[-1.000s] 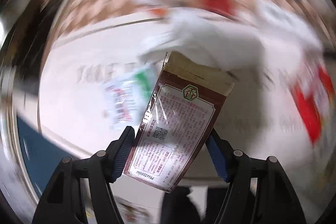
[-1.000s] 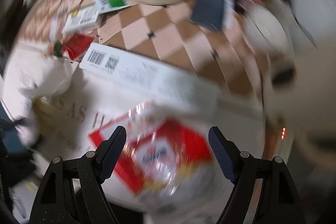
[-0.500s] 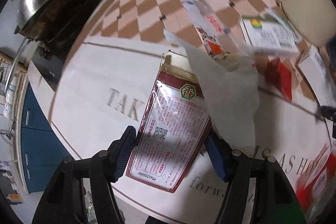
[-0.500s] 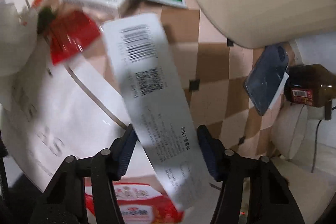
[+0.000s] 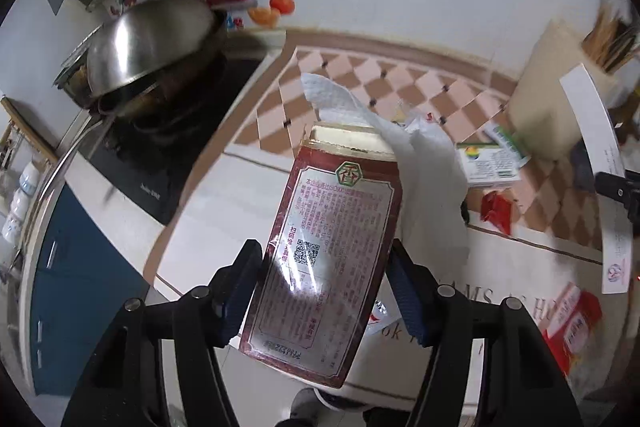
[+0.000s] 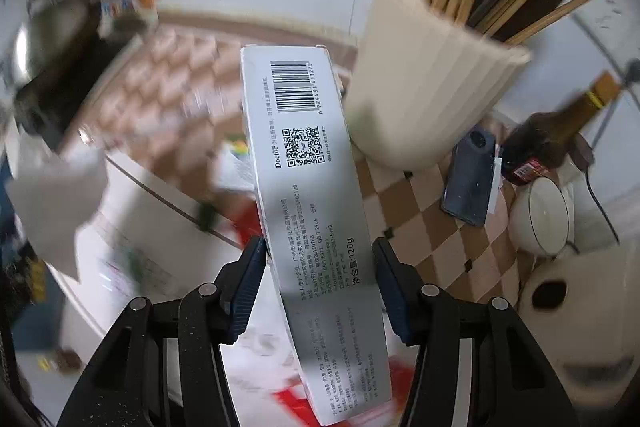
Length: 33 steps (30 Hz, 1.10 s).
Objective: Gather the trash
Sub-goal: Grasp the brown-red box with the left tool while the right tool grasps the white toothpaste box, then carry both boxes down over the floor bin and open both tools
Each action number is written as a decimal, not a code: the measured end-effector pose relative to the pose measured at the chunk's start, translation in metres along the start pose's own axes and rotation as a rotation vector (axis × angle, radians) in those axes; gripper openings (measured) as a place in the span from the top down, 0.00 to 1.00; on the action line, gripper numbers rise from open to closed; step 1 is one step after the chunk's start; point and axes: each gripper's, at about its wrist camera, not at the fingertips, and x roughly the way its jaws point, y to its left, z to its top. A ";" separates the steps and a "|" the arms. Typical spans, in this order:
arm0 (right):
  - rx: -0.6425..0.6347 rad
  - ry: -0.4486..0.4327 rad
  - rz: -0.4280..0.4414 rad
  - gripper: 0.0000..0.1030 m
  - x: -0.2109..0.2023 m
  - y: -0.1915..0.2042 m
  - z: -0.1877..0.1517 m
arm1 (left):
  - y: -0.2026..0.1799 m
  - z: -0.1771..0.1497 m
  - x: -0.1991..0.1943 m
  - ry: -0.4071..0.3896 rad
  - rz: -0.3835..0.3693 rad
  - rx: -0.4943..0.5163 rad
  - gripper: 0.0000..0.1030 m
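My left gripper (image 5: pixel 326 289) is clamped on a flat dark-red plastic packet (image 5: pixel 326 251) with a white printed label; both blue pads press its lower long edges and the packet stands nearly upright between the fingers, leaning slightly right. Its label carries a green hexagonal mark near the top, dense red text and a small QR code, and its top strip is pale gold. A crumpled white paper towel (image 5: pixel 420 163) rises just behind the packet's upper right side; I cannot tell whether it is caught in the grip.

My right gripper (image 6: pixel 318 281) is closed on a long white cardboard box (image 6: pixel 310 195), held by its 2 narrow sides about midway along its length, so the box runs upward and away from me. It shows a barcode at the far end, a QR code below that and lines of small black print.

Lying on the white tabletop (image 5: pixel 224 211) beyond are a small red wrapper (image 5: pixel 496 211) and a green-and-white packet (image 5: pixel 490 163). A ribbed cream utensil holder (image 6: pixel 432 99) stands just right of the box.
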 end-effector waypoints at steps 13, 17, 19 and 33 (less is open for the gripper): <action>0.389 -0.030 -0.006 0.46 -0.079 0.068 -0.121 | 0.056 -0.047 0.096 0.375 -0.227 0.163 0.42; 0.442 0.048 -0.017 0.46 -0.047 0.086 -0.160 | 0.076 -0.055 0.137 0.406 -0.135 0.170 0.42; 0.458 0.084 -0.011 0.46 -0.029 0.094 -0.174 | 0.085 -0.058 0.144 0.401 -0.121 0.165 0.42; 0.450 0.252 0.038 0.44 0.072 0.117 -0.171 | 0.111 -0.075 0.164 0.376 -0.149 0.147 0.44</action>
